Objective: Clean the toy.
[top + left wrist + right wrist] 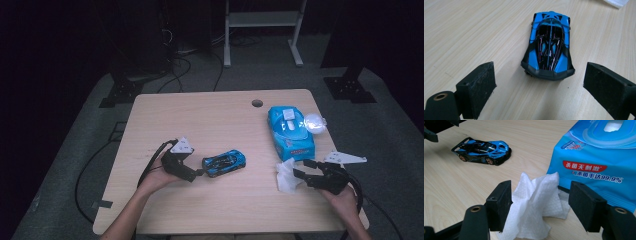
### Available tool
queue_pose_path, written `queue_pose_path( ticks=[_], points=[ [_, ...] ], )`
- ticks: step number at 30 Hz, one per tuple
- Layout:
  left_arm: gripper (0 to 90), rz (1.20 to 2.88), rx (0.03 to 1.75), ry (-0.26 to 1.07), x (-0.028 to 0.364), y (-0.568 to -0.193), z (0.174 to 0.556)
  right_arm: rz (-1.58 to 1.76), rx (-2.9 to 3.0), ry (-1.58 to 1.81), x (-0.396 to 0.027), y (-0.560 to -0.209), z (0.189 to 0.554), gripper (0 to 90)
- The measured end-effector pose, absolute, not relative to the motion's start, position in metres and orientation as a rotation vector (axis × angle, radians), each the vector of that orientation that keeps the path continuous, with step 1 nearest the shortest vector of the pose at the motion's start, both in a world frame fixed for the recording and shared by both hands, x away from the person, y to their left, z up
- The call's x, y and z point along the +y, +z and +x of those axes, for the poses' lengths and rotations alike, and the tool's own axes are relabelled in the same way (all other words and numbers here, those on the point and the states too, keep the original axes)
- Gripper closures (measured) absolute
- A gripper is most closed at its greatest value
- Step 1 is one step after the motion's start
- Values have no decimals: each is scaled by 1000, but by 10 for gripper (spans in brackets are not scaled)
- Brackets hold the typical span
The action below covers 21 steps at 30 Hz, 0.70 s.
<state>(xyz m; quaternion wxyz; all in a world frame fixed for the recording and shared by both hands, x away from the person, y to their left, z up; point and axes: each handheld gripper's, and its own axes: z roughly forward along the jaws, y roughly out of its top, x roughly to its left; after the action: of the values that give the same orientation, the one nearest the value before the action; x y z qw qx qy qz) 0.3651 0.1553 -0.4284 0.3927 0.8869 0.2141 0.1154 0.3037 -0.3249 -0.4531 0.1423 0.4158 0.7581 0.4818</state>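
High view: the toy car lies on the table just at 3 o'clock of the left tongs, its long axis running roughly 8 to 2 o'clock, so one end points at them. The right tongs sit well away at 3 o'clock of the car, with the crumpled wipe at their tips and the blue wipe pack at 12 o'clock of it. The left hand is clearly the nearer one to the car.

Left gripper view: the left tongs stand spread, nothing between the pads. The car lies dead ahead at 12 o'clock, lengthwise along the line of reach, its near end not yet between the pads.

Right gripper view: the right tongs are spread around the wipe; the left pad seems to touch its edge without pinching it. The car sits at 10 o'clock, well apart.
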Motion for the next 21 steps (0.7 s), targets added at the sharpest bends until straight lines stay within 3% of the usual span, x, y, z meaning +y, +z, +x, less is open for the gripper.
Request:
queue_pose_path(
  ticks=[21],
  points=[
    [93, 2224, 589, 318, 179, -425, 351, 1195, 2183, 1406, -324, -452, 302, 339]
  ],
)
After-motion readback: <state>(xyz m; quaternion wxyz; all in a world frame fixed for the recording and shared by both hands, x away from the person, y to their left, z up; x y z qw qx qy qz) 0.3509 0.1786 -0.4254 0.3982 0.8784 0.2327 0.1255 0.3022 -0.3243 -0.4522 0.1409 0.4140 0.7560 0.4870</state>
